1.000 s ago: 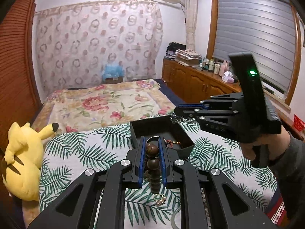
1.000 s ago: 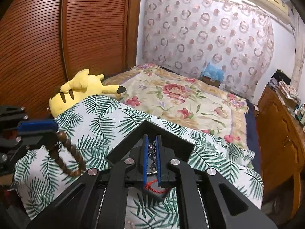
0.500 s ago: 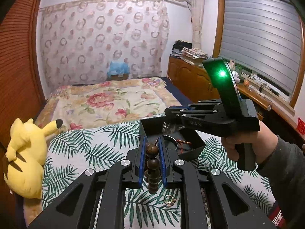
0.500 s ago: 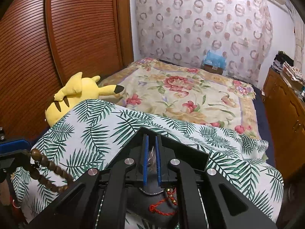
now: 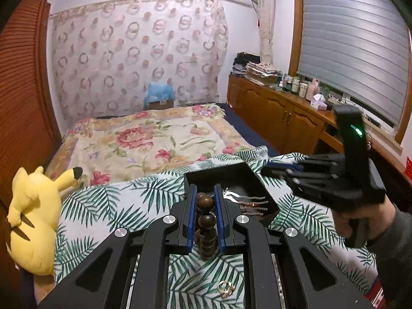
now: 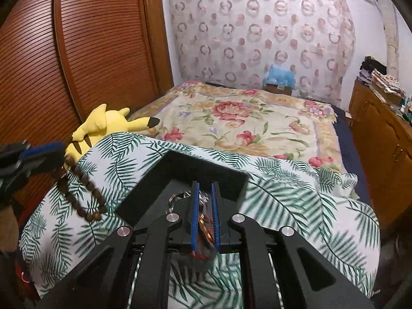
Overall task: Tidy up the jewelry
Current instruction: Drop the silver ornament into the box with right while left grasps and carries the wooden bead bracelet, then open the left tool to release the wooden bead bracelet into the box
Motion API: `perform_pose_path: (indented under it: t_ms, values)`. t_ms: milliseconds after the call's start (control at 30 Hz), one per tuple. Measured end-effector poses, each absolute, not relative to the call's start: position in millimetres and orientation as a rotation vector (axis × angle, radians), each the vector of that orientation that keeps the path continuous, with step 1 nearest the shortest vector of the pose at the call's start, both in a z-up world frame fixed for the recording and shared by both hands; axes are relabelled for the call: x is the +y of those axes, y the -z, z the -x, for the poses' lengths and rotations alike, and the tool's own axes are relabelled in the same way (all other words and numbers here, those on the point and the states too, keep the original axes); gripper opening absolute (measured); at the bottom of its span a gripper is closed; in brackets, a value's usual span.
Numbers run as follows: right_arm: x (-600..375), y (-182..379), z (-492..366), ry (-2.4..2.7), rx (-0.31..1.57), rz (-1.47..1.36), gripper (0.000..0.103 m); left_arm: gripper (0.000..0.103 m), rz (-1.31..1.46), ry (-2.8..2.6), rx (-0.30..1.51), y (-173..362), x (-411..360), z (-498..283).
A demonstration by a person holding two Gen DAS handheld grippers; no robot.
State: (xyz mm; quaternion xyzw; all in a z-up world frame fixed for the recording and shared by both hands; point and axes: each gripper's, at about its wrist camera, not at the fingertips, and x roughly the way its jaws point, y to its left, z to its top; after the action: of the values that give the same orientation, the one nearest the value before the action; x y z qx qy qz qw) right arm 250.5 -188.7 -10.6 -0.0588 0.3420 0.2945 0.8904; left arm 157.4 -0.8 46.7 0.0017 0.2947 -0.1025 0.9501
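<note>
A string of brown wooden beads [image 5: 206,221] is pinched between the blue pads of the left gripper [image 5: 205,206], and its jaws are pressed tight on the beads. In the right wrist view the same beads [image 6: 85,193] are seen hanging in a loop from that gripper [image 6: 41,152], above the left side of the leaf cloth [image 6: 296,206]. A black box [image 5: 226,177] is set on the cloth, near its far edge, just ahead of the left gripper. Silver and red jewelry [image 5: 247,200] is seen lying inside the box, but it is blurred. The right gripper [image 6: 205,200] is held low over the box [image 6: 180,170]. Its jaws are almost together with only a thin gap. Blurred red and silver bits are seen in the gap, but it cannot be told if they are pinched or just lying below. In the left wrist view the right gripper [image 5: 278,170] is held by a hand [image 5: 360,219] at the right edge of the box. A gold ring [image 5: 226,287] is lying on the cloth near its close edge. A yellow plush toy [image 5: 33,221] is lying at the left edge of the cloth.
</note>
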Motion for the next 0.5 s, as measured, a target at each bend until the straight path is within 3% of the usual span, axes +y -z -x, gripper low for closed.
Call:
perform_pose_path:
  t_ms: [500]
  values:
    - [-240,36,-202,-0.578,0.712,0.157,0.011,0.012,-0.043,0.188,0.617,-48,-37,-198]
